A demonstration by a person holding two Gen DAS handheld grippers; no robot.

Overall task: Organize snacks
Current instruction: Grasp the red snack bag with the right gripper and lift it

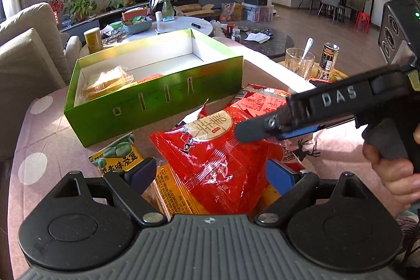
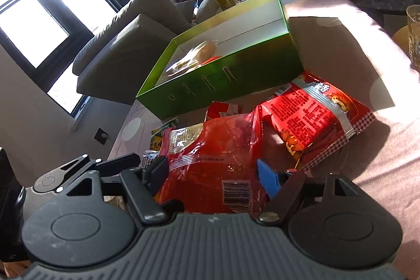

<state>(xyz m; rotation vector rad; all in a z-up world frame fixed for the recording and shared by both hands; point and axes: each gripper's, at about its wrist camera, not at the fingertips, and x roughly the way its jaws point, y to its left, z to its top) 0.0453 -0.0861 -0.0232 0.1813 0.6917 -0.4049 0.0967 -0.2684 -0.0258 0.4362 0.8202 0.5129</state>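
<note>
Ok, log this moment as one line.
left gripper: open over red bag | right gripper: open around it | green box: partly filled

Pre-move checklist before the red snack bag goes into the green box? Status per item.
1. Right gripper straddles the red snack bag: ok.
2. Fingers closed on the bag: not ok, they stand apart.
3. Left gripper out of the way: not ok, it also sits over the same bag, open.
4. Free space in the green box: ok, only its left end holds packets.
5. Bag free of the yellow packet underneath: cannot tell.
6. Path to the box unobstructed: ok.
</note>
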